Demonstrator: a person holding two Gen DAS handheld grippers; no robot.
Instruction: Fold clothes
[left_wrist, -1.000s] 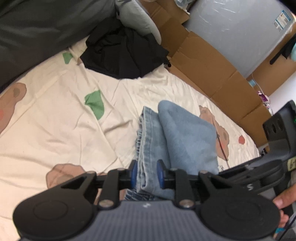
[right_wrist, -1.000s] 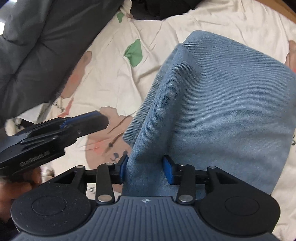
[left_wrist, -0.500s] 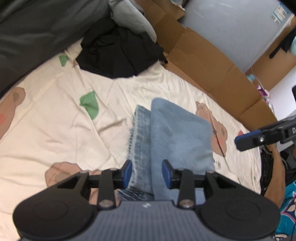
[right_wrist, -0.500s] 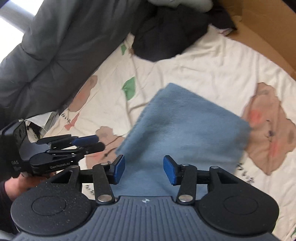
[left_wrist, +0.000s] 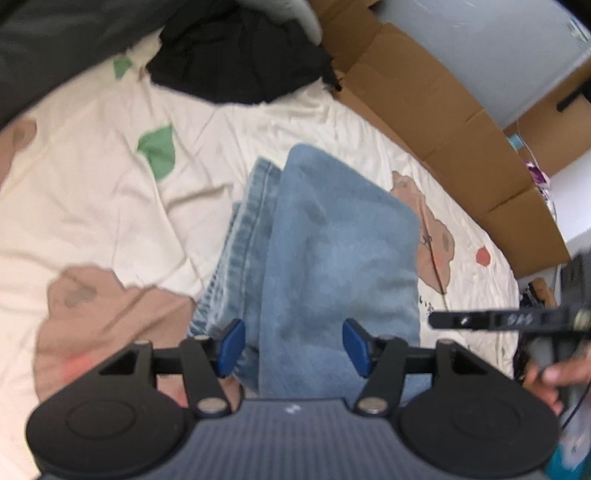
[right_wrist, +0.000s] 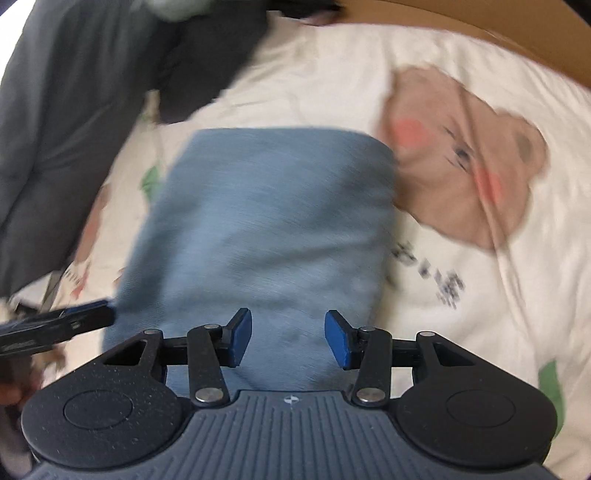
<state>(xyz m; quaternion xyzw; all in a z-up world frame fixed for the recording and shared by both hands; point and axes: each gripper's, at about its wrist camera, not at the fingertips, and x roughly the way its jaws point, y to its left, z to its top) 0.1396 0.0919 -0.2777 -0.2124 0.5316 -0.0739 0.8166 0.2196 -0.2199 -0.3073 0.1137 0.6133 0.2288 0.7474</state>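
A folded pair of light blue jeans (left_wrist: 332, 243) lies on a cream bed sheet (left_wrist: 81, 206) printed with bears and green leaves. My left gripper (left_wrist: 293, 347) hovers open over the near end of the jeans, with nothing between its blue pads. In the right wrist view the same folded jeans (right_wrist: 266, 221) lie flat, and my right gripper (right_wrist: 288, 339) is open above their near edge. The right gripper's fingers (left_wrist: 480, 319) show at the right of the left wrist view, held by a hand. The left gripper's fingers (right_wrist: 74, 321) show at the left of the right wrist view.
A heap of black clothes (left_wrist: 240, 51) lies at the far end of the bed. A dark grey duvet (right_wrist: 55, 110) runs along the left side. Brown cardboard (left_wrist: 443, 110) lines the bed's right edge, with a grey panel behind it.
Both grippers let go of the jeans, opened wider and pulled back. The jeans now lie flat and folded on the sheet.
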